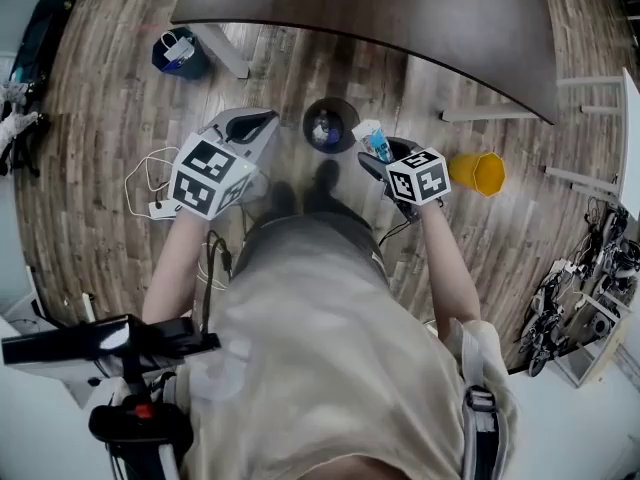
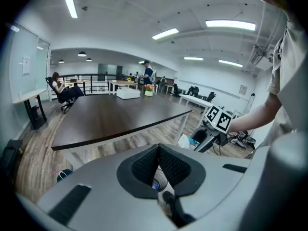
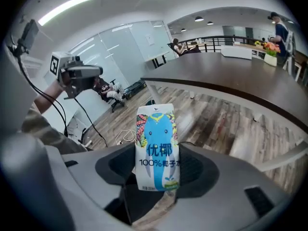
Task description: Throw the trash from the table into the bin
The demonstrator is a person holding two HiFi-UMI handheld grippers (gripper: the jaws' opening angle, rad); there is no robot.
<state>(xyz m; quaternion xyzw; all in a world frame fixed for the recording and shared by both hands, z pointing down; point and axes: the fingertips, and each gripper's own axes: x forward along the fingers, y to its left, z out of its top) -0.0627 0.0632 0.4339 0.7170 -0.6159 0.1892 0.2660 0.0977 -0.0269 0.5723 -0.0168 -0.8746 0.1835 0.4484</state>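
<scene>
Clamped on the drink carton (image 1: 371,140), the right hand-held gripper (image 1: 375,158) should centre over the bin (image 1: 309,116) at upper middle before letting go; the left hand-held gripper (image 1: 256,128) is closed, empty.

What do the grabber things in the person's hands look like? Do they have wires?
The left gripper and the right gripper are chunky, light grey shells with black textured pads inside the jaws. Each one has a white cube on it, printed with black square markers. A thin black cable trails back from them. The person wears a beige short-sleeved shirt.
</scene>
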